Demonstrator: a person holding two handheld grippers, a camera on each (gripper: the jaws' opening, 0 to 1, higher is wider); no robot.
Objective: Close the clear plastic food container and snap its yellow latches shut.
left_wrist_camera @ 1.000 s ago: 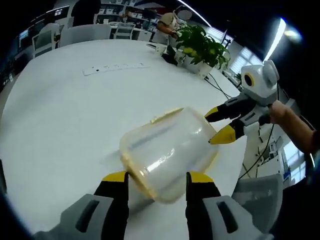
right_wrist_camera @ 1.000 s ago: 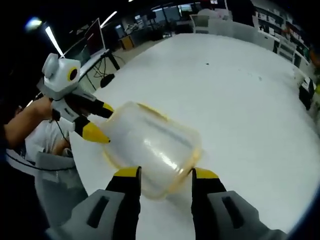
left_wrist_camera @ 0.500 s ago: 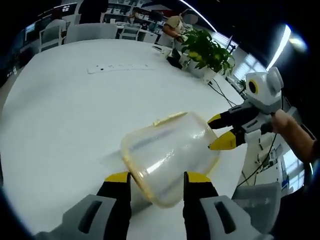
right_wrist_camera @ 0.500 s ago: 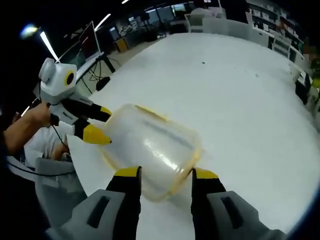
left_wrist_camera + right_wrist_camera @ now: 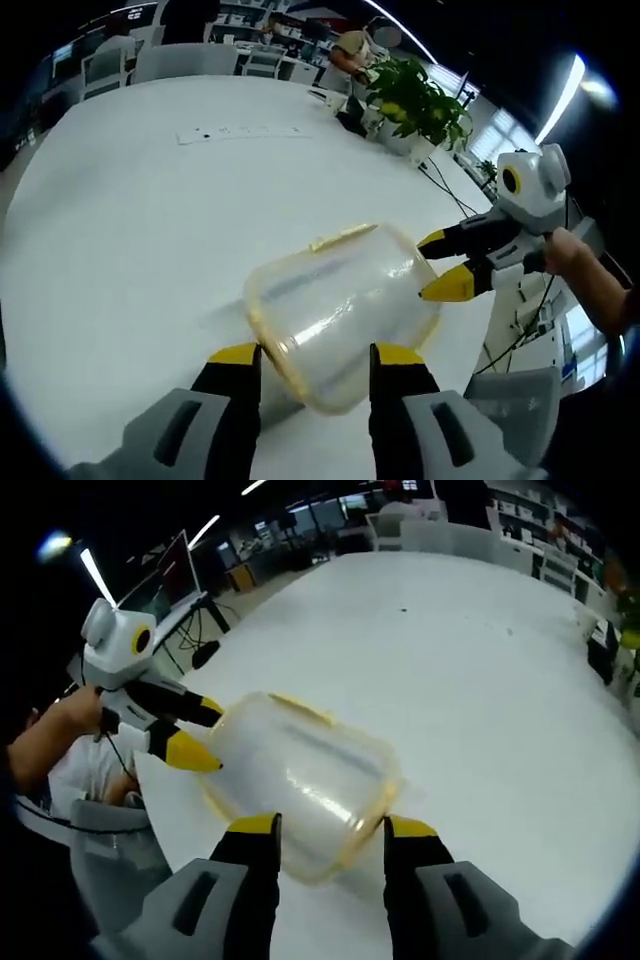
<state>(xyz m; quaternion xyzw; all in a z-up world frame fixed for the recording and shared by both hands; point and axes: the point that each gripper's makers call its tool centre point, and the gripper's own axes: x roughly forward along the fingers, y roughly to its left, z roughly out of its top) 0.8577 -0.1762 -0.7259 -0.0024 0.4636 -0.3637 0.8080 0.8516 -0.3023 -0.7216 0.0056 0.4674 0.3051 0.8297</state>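
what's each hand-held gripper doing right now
Left hand-held gripper: open, jaws either side of the container.
Right hand-held gripper: open, jaws either side of the container's other end.

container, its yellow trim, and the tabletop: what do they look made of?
Container: looks like clear, slightly cloudy plastic; the table shows through it and it carries glossy highlights.
Yellow trim: opaque, likely plastic, smooth; too blurred to say more.
Table: white, smooth, matte to satin, probably laminate; it shows an even tone with no grain.
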